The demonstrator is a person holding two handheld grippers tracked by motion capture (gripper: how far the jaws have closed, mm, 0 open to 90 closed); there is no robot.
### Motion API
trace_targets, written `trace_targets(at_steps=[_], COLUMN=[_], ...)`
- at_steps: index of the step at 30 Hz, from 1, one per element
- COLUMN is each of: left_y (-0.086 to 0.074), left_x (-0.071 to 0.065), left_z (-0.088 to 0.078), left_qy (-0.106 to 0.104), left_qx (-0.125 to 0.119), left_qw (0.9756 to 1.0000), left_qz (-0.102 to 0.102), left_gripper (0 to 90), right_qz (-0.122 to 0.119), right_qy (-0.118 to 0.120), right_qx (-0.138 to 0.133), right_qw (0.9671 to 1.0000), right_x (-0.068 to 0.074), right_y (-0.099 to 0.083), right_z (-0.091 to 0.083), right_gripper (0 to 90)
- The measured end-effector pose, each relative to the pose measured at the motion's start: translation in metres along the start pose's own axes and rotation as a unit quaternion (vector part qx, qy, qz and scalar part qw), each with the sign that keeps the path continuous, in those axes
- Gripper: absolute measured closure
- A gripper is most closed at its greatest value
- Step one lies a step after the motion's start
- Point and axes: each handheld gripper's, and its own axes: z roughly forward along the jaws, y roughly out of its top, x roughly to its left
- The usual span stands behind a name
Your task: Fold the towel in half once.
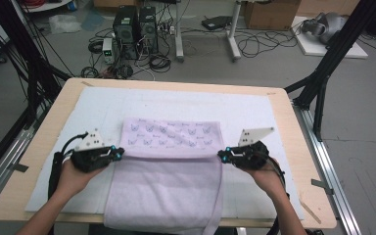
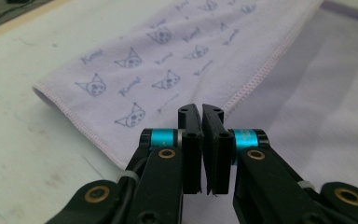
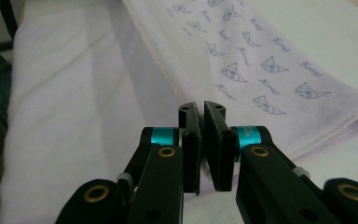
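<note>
- While the towel (image 1: 169,166) lies folded on the table (image 1: 54,105), the left gripper (image 1: 118,153) sits at its left edge, jaws closed and empty.
- Right gripper (image 1: 221,155): at the right edge, jaws closed and empty.

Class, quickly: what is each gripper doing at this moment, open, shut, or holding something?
Left gripper: jaws shut, nothing between them, just short of the folded lilac towel.
Right gripper: jaws shut, empty, beside the same towel's hem.
</note>
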Motion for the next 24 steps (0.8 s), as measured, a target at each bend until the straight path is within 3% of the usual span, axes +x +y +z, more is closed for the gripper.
trace_targets(at_steps=[1, 2, 3, 4, 8, 10, 13, 14, 17, 18, 20, 21, 22, 23, 24], left_y=[0.0, -0.007, -0.007, -0.013, -0.023, -0.033, -0.038, -0.039, -0.036, -0.036, -0.025, -0.025, -0.016, -0.016, -0.009], left_x=[0.0, -0.013, -0.013, -0.026, -0.039, -0.049, -0.052, -0.049, -0.039, -0.039, -0.02, -0.02, -0.005, -0.005, 0.013], left_z=[0.0, -0.009, -0.009, -0.016, -0.022, -0.024, -0.022, -0.019, -0.015, -0.015, -0.008, -0.008, 0.001, 0.001, 0.014], left_qy=[0.0, -0.006, -0.006, -0.009, -0.017, -0.032, -0.041, -0.038, -0.027, -0.027, -0.009, -0.009, -0.001, -0.001, 0.001], left_qx=[0.0, -0.002, -0.002, 0.0, 0.008, 0.021, 0.028, 0.032, 0.028, 0.028, 0.02, 0.02, 0.016, 0.016, 0.014], left_qw=[1.0, 1.0, 1.0, 0.9999, 0.9998, 0.9992, 0.9987, 0.9987, 0.9992, 0.9992, 0.9998, 0.9998, 0.9998, 0.9998, 0.9996], left_qz=[0.0, 0.003, 0.003, 0.009, 0.012, 0.011, 0.013, 0.007, 0.0, 0.0, -0.004, -0.004, -0.013, -0.013, -0.026], left_gripper=[85.9, 85.9, 85.9, 85.9, 85.9, 85.4, 78.9, 73.7, 66.0, 63.9, 61.9, 61.2, 60.7, 60.7, 60.8], right_qz=[0.0, -0.001, -0.001, -0.002, 0.001, 0.002, -0.003, 0.016, 0.028, 0.028, 0.033, 0.039, 0.039, 0.039, 0.047], right_qy=[0.006, 0.01, 0.013, 0.018, 0.029, 0.039, 0.042, 0.041, 0.021, 0.021, -0.003, -0.007, -0.016, -0.016, -0.027], right_qx=[0.0, 0.004, 0.004, 0.002, 0.001, 0.002, 0.006, 0.001, -0.002, -0.002, 0.004, 0.002, 0.0, 0.0, 0.004], right_qw=[1.0, 0.9999, 0.9999, 0.9998, 0.9996, 0.9992, 0.9991, 0.999, 0.9994, 0.9994, 0.9994, 0.9992, 0.9991, 0.9991, 0.9985], right_x=[0.008, 0.016, 0.025, 0.032, 0.06, 0.068, 0.071, 0.063, 0.044, 0.044, 0.022, 0.013, 0.005, 0.005, -0.014], right_y=[-0.005, -0.009, -0.013, -0.018, -0.033, -0.038, -0.041, -0.044, -0.042, -0.042, -0.035, -0.031, -0.028, -0.028, -0.02], right_z=[-0.002, -0.003, -0.005, -0.007, -0.011, -0.011, -0.011, -0.011, -0.01, -0.01, -0.003, 0.0, 0.003, 0.003, 0.011], right_gripper=[85.3, 85.3, 85.3, 85.3, 85.3, 84.9, 78.7, 69.4, 62.6, 62.6, 58.9, 58.2, 57.6, 57.6, 56.6])
